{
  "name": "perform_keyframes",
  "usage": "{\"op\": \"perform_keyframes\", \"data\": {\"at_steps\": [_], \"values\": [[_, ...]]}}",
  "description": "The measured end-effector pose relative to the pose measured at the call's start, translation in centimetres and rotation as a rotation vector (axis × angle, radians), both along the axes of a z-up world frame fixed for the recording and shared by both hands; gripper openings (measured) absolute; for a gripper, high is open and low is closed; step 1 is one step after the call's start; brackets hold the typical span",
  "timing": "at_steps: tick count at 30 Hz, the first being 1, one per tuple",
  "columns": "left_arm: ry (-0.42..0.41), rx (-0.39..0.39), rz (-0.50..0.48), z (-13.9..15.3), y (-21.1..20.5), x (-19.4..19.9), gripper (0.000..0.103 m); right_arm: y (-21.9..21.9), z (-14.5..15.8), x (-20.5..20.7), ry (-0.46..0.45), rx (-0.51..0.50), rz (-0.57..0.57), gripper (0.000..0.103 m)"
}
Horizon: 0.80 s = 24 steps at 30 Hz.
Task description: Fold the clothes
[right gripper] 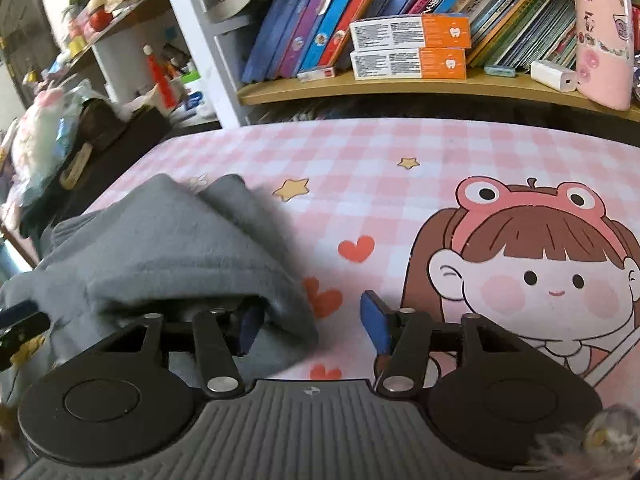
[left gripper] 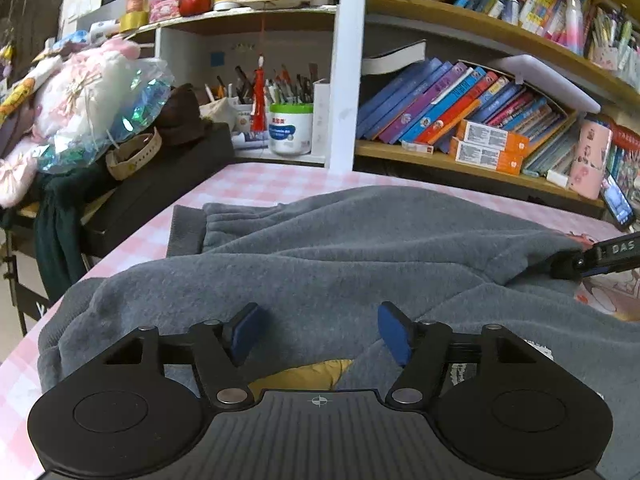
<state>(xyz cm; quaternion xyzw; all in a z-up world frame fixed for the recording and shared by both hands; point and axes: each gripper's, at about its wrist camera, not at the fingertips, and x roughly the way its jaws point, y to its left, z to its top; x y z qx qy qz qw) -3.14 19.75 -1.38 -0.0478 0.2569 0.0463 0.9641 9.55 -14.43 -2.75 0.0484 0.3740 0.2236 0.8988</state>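
Observation:
A grey fleece sweatshirt (left gripper: pixel 340 256) lies crumpled across the pink checked tablecloth (left gripper: pixel 248 184), with a yellow patch (left gripper: pixel 308 374) showing near my left gripper. My left gripper (left gripper: pixel 322 332) is open just above the garment, holding nothing. In the right wrist view the sweatshirt's edge (right gripper: pixel 180 248) is bunched at the left. My right gripper (right gripper: pixel 314 326) is open; its left finger is under a fold of the grey cloth, its right finger over the bare tablecloth (right gripper: pixel 400 208). The right gripper's tip also shows in the left wrist view (left gripper: pixel 592 258), touching the garment's right edge.
Bookshelves (left gripper: pixel 460 104) full of books stand behind the table. A black box with plush toys and bags (left gripper: pixel 80 112) sits at the left edge. A pink bottle (right gripper: pixel 604 32) and orange boxes (right gripper: pixel 408 46) stand on the low shelf. A phone (left gripper: pixel 618 200) leans at the right.

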Motion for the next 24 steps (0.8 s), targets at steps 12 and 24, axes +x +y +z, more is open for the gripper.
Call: {"op": "perform_keyframes", "data": {"at_steps": [12, 24], "values": [[0.016, 0.028, 0.012, 0.0, -0.4, 0.2, 0.066, 5.9, 7.7, -5.3, -0.420, -0.047, 0.302, 0.008], [0.020, 0.005, 0.008, 0.0, -0.1, 0.3, 0.066, 4.8, 1.9, -8.5, 0.026, -0.003, 0.647, 0.052]]}}
